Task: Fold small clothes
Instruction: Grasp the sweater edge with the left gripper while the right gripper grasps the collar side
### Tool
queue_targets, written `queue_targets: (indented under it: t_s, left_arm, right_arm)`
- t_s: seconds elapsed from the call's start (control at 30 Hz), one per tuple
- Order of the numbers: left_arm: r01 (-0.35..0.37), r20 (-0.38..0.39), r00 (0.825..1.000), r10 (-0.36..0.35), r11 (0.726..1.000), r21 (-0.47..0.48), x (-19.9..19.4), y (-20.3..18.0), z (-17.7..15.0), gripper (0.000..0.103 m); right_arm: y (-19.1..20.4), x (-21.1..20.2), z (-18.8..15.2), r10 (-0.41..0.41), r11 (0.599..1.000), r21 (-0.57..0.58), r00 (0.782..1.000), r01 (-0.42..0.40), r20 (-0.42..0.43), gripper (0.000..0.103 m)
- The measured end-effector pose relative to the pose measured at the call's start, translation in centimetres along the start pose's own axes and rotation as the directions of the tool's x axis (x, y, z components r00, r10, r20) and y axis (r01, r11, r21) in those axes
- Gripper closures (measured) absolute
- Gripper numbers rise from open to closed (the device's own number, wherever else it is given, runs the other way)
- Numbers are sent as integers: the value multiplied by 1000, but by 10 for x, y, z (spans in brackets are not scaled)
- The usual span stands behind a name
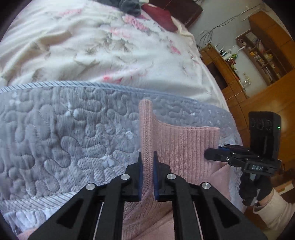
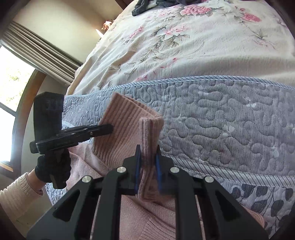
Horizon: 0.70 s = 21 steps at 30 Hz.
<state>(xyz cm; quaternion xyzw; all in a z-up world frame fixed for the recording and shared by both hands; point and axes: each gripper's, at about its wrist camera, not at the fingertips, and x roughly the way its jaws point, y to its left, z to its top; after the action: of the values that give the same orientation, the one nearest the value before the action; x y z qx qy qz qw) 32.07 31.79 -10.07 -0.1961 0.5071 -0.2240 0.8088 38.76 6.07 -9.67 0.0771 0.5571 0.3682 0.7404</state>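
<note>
A bed carries everything here. Spread over it is a cream floral blanket (image 1: 92, 46), printed with pink roses and grey-green leaves. Over the near edge of that blanket lies a grey-blue quilted coverlet (image 1: 64, 133), its corded border crossing the bed from side to side. A pink ribbed knit garment (image 1: 184, 147) lies partly on the coverlet's near part, one ribbed edge raised off it. At the blanket's far end lies a dark grey bundle of cloth (image 2: 145, 5).
</note>
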Motion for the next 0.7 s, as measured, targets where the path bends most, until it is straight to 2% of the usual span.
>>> queue_targets:
  t_s: [0.17, 0.37, 0.57, 0.63, 0.7]
  left_arm:
    - [-11, 40, 999, 7, 996, 88, -40, -27, -38, 94]
    - [-18, -32, 999, 22, 993, 120, -49, -44, -91, 92]
    - [-41, -116, 992, 48, 997, 62, -43, -31, -139, 87]
    - [-33, -132, 991, 36, 999, 26, -47, -25, -149, 85]
    - [-12, -137, 990, 11, 1000, -8, -56, -22, -158, 85]
  right_arm:
    - [17, -22, -20, 14, 999, -31, 1000, -13, 28, 90]
    - [37, -32, -70, -27, 996, -86, 999, 26, -20, 90]
    - [45, -25, -122, -72, 992, -109, 991, 59, -114, 81]
    - [42, -23, -137, -67, 994, -96, 985, 52, -160, 79]
    - [41, -23, -150, -54, 995, -89, 977, 37, -205, 71]
